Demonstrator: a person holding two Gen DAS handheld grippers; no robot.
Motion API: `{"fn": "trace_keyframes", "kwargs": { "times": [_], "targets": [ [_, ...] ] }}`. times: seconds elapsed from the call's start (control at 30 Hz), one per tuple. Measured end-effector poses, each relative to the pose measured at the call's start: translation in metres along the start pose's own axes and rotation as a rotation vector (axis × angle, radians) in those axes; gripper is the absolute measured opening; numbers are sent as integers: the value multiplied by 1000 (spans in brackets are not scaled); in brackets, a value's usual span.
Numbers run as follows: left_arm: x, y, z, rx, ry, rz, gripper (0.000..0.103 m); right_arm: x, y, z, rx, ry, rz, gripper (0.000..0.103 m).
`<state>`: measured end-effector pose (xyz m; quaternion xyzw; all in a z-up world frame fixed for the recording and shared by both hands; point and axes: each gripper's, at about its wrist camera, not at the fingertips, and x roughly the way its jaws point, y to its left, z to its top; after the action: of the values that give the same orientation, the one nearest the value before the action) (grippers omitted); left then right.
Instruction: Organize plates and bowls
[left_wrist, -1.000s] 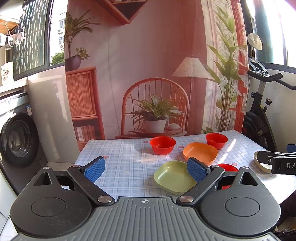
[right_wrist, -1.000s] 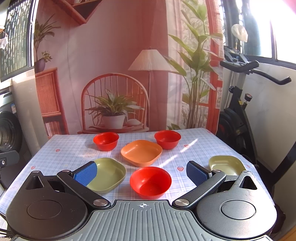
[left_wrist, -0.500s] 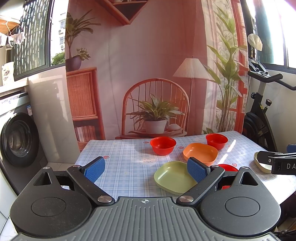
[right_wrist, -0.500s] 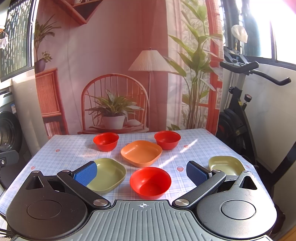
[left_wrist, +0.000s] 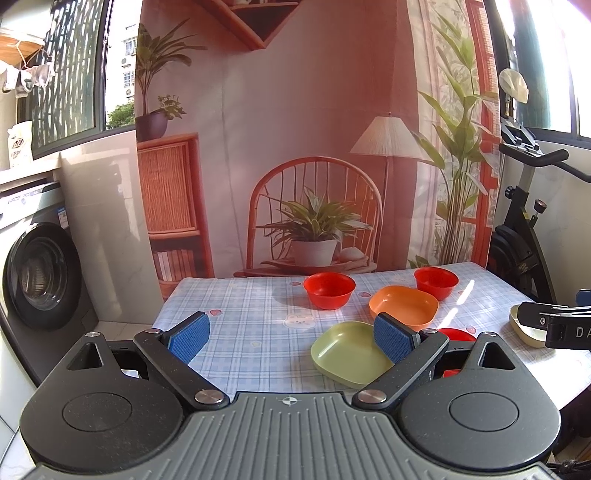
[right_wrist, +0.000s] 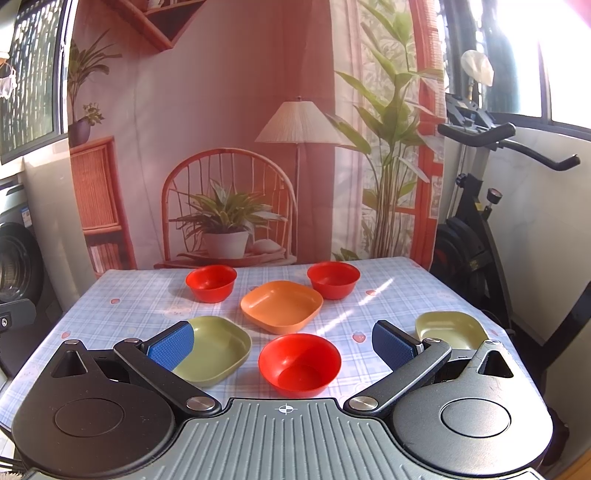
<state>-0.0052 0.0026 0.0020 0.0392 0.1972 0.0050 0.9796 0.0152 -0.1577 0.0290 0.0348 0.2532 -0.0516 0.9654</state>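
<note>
Blue-checked cloth: covers the worktop (right_wrist: 399, 299), which carries every dish.
Red round plastic bowls: three; the far-left bowl (right_wrist: 211, 283) and the far-right bowl (right_wrist: 333, 280) stand at the back, the near bowl (right_wrist: 299, 364) sits at the front, between the right gripper's fingers as that camera sees it.
Orange square plastic plate (right_wrist: 282, 304): lies between the two far bowls, a little nearer the camera, touching neither.
Olive-green square plastic plate (right_wrist: 214, 349): front left, just beside the near bowl, partly behind the right gripper's left blue pad.
Pale yellow-green square plastic plate (right_wrist: 450, 329): front right near the worktop edge, well apart from the others.
Left gripper (left_wrist: 291, 334): fingers spread wide, holding nothing, raised over the left front part of the worktop.
Right gripper (right_wrist: 282, 343): fingers spread wide, holding nothing, above the front edge.
Black exercise bike (right_wrist: 476, 229): stands beside the worktop on the right.
Dark washing machine (left_wrist: 40, 273): stands on the left.
</note>
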Motion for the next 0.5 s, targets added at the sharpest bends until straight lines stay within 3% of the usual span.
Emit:
{"fn": "trace_keyframes", "kwargs": {
  "times": [0.5],
  "targets": [
    [2,3,0,-23,3,-7,92,-2,0,0,1,-4,5,103]
  ]
}}
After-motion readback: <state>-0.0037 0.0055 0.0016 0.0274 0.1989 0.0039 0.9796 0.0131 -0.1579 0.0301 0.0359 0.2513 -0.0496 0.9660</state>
